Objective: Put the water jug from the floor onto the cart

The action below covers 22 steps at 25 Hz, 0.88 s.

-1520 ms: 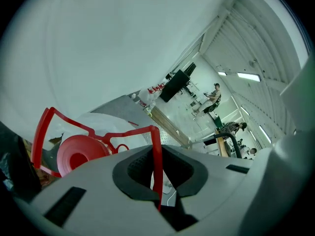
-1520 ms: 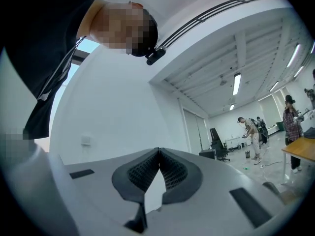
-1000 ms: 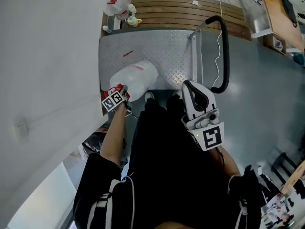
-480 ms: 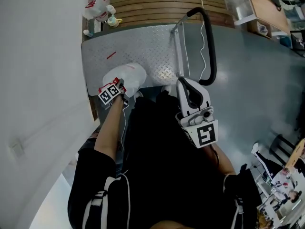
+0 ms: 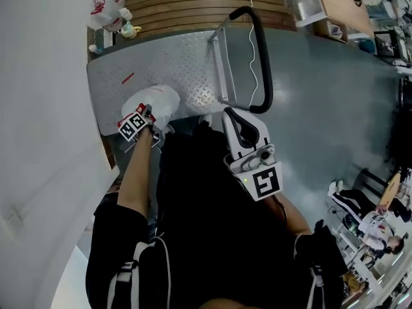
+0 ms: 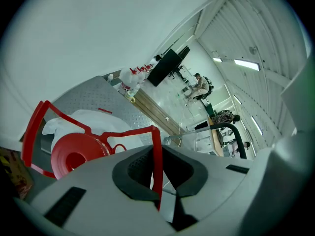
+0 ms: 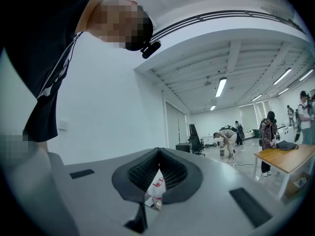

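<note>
Water jug (image 5: 161, 102), translucent with a red cap (image 6: 74, 156), lying tilted over the near edge of the cart deck (image 5: 180, 60); whether it rests there cannot be told. Its bulk suggests weight, and its smooth rounded wall would probably slip under the pads. The thin red carrying handle (image 6: 155, 151) is the sensible hold, though it may flex and let the jug swing. Left gripper (image 5: 147, 112) is nearly closed, jaws pinching that handle strap. Right gripper (image 5: 237, 118) has its jaws together on nothing, clear of the jug.
</note>
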### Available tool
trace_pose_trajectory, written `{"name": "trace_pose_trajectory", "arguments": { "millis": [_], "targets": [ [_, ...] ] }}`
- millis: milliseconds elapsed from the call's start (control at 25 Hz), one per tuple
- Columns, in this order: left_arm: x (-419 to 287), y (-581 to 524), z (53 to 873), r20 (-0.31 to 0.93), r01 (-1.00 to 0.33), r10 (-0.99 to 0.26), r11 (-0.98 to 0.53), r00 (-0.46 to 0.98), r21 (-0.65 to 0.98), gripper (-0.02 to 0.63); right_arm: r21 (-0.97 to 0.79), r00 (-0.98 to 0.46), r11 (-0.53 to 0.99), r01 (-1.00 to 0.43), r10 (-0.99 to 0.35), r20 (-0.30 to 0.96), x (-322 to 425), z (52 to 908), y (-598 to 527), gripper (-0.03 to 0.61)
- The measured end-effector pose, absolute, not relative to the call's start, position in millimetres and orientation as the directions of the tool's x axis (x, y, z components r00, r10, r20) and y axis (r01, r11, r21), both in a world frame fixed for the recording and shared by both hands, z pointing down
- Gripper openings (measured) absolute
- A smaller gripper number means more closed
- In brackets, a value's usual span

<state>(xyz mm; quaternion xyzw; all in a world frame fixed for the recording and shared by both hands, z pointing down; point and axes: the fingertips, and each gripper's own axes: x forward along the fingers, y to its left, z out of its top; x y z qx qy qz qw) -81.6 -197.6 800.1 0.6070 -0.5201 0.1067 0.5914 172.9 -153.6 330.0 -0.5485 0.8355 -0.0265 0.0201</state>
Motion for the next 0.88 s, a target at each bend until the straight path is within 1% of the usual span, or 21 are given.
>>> {"name": "trace_pose_trajectory", "arguments": {
  "millis": [240,480,600,760,840,880],
  "targets": [
    [-60,-202,812,0.724,-0.747,-0.494,0.202,0.481,0.634,0.043,-0.062,-0.398,0.397,-0.916,-0.917,0.014,178,341,-151,0.014],
    [-42,-209,816,0.7,-0.712,-0.527,0.23,0.482,0.664,0.043,-0.071,-0.381,0.378,-0.923,-0.924,0.022,185,345,-151,0.014],
    [-42,-216,816,0.708,-0.736,-0.543,0.222,0.451,0.64,0.043,-0.092,-0.38,0.377,-0.922,-0.925,0.023,187,346,-154,0.014],
    [-32,-220,818,0.76,-0.821,-0.511,0.168,0.401,0.546,0.044,-0.093,-0.382,0.377,-0.922,-0.923,0.041,200,349,-153,0.014],
    [-32,-223,819,0.768,-0.825,-0.501,0.17,0.399,0.54,0.046,-0.097,-0.385,0.379,-0.92,-0.922,0.047,200,349,-153,0.014],
    [-32,-224,819,0.763,-0.806,-0.499,0.192,0.411,0.56,0.046,-0.096,-0.387,0.381,-0.92,-0.921,0.048,200,350,-153,0.014]
  ]
}}
